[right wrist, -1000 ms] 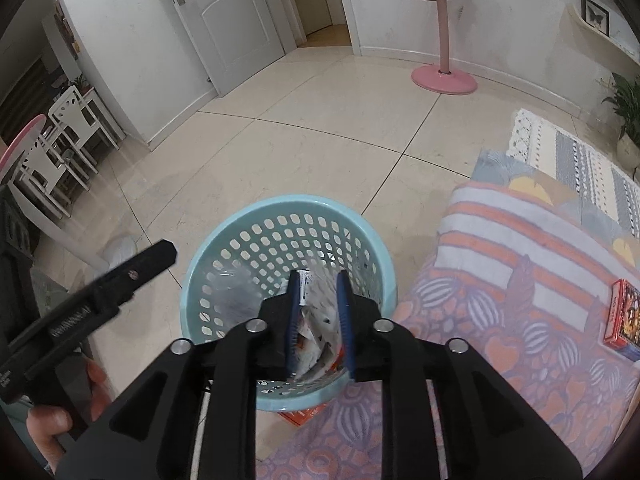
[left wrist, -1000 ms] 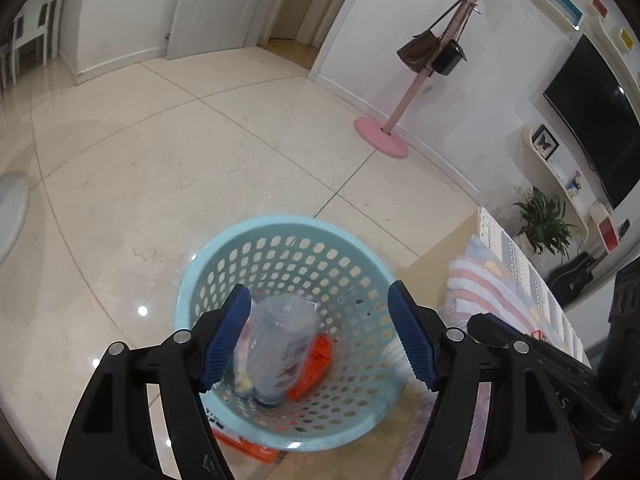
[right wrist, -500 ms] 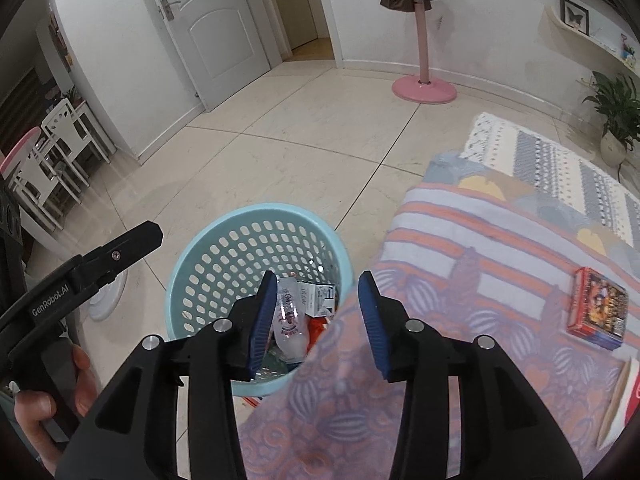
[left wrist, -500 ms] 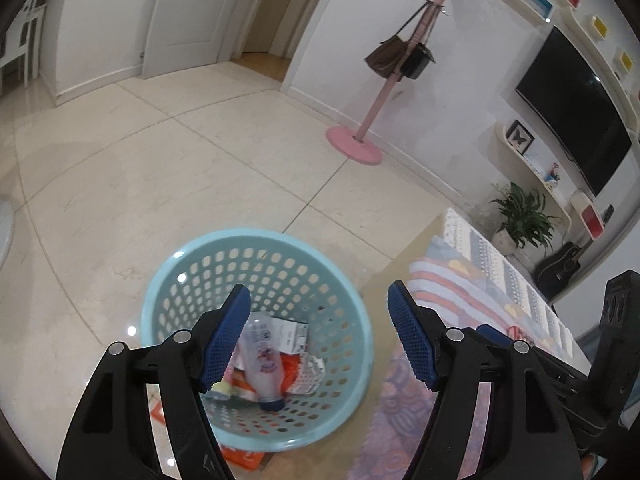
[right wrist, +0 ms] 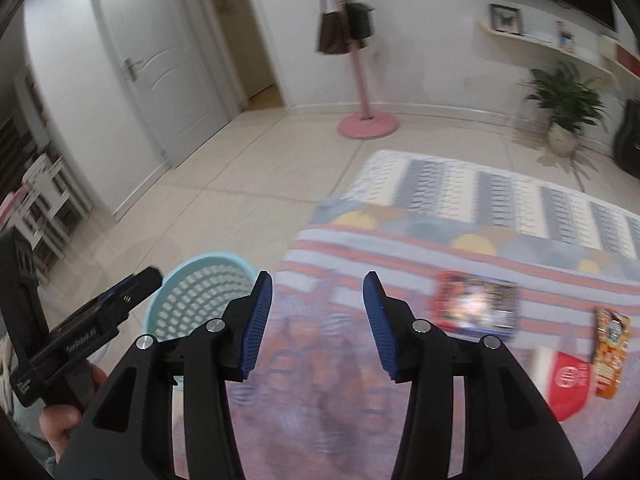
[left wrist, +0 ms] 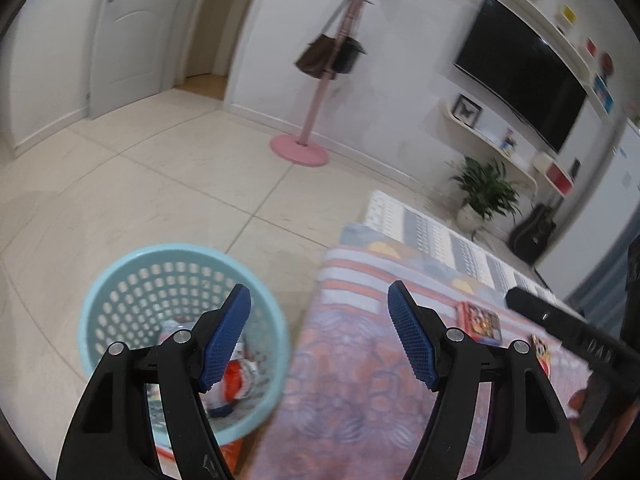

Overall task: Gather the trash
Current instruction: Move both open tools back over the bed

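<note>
A light blue perforated basket [left wrist: 120, 280] stands on the floor beside the table and holds a bottle and wrappers [left wrist: 236, 376]; it also shows in the right wrist view [right wrist: 192, 304]. My left gripper [left wrist: 320, 340] is open and empty, above the table's left edge. My right gripper [right wrist: 318, 324] is open and empty over the patterned tablecloth [right wrist: 460, 248]. On the cloth lie a red and blue packet [right wrist: 476, 310], an orange wrapper [right wrist: 610, 344] and a red pouch [right wrist: 568, 384]. The packet also shows in the left wrist view [left wrist: 480, 322].
A pink coat stand [left wrist: 302, 148] with bags stands on the tiled floor [left wrist: 160, 184] near the wall. A potted plant [right wrist: 564, 108], a wall television [left wrist: 520, 68] and white doors [right wrist: 160, 80] lie beyond. An orange object [left wrist: 232, 452] lies under the basket.
Both grippers swung right, from over the basket to over the table. The right gripper, shut on trash a second ago, opened and is now empty; wrappers now lie in the basket.
</note>
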Available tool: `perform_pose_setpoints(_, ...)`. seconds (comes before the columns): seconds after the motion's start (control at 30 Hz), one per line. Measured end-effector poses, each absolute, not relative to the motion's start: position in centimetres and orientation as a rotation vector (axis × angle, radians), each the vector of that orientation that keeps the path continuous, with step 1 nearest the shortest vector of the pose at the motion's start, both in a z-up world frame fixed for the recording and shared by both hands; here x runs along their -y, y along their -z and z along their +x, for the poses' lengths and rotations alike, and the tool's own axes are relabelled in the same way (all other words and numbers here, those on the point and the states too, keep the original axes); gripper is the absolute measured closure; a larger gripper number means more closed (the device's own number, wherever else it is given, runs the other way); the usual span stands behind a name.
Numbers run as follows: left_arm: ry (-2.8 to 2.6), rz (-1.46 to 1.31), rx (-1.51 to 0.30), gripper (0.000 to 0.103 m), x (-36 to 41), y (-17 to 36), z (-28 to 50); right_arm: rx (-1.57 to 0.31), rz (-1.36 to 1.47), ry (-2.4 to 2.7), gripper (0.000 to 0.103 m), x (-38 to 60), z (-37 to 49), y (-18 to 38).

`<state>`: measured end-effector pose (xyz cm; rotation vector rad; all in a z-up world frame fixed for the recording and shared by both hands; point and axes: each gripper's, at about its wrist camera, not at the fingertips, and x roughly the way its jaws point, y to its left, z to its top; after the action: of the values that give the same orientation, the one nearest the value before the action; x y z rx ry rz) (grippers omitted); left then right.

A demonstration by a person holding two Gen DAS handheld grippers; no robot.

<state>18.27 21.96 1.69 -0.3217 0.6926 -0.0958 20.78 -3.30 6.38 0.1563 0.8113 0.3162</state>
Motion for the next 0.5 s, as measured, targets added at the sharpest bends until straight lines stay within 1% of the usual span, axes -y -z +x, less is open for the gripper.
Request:
perform_pose_setpoints(0.1, 0.156, -0.3, -0.701, 0.033, -19.4, -1.5, 18.4, -0.785, 0.18, -0.25, 0.058, 7.6, 19.9, -6.3)
perform_pose_setpoints(0.2, 0.214, -0.278, -0.71, 0.031, -16.8, -1.0, 18.2, -0.759, 0.211, -0.171, 0.053, 12.3, 18.8, -5.9)
perform_pose_setpoints(0.4, 0.299, -0.237, -0.757, 0.03, -11.5, 0.5, 18.7, -0.746, 0.242, 0.003, 0.047, 20.6, 17.1, -4.0)
perform_pose_setpoints(0.43, 0.306, -0.236, -0.765, 0.03, -10.9, 0.7, 18.8, -0.745, 0.236, 0.021, 0.044, 21.4, 16.8, -3.7)
perform_pose_setpoints(0.47, 0.319, -0.236, -0.778, 0.03, -10.0, 1.1, 19.1, -0.744, 0.228, 0.045, 0.038, 22.4, 16.4, -3.2)
perform_pose_setpoints(0.5, 0.327, -0.234, -0.787, 0.03, -9.3, 1.3, 19.3, -0.745, 0.224, 0.056, 0.035, 22.9, 16.1, -2.9)
